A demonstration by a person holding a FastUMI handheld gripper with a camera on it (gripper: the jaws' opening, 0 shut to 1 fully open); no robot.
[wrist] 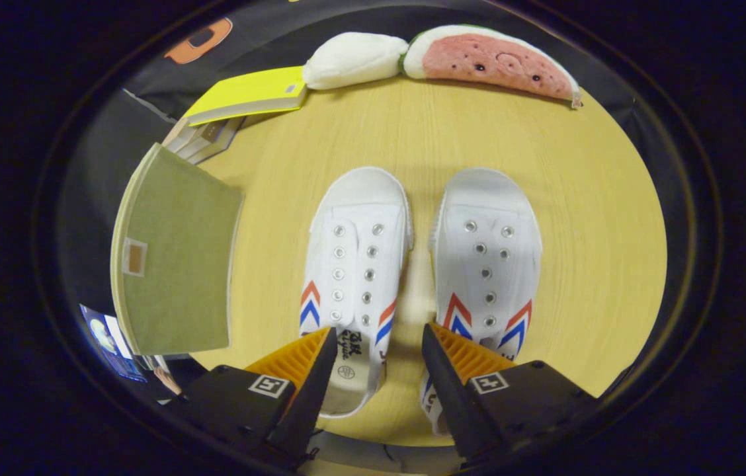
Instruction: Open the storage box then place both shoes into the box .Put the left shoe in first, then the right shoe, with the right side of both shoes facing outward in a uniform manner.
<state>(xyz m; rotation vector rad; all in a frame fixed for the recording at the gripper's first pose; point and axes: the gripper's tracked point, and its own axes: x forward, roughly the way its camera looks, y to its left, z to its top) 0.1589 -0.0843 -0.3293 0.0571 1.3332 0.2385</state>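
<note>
gripper (378, 344): your fingers spread wide, holding nothing, above shoe heels
left shoe (354, 264): heel partly hidden by finger
right shoe (487, 261): beside left shoe, heel hidden

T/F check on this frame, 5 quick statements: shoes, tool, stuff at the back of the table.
1. The two white canvas shoes, one beside the other, lie side by side on the round wooden table, toes pointing away from the tool. True.
2. The tool is shut on a shoe. False: its orange ribbed fingers stand apart, above the shoes' heel ends, holding nothing.
3. A watermelon-slice plush toy lies at the table's far edge. True.
4. A yellow-covered book sits between the shoes. False: it is at the far edge, beside a white plush.
5. The shoes have laces. False: the eyelets are empty.
</note>
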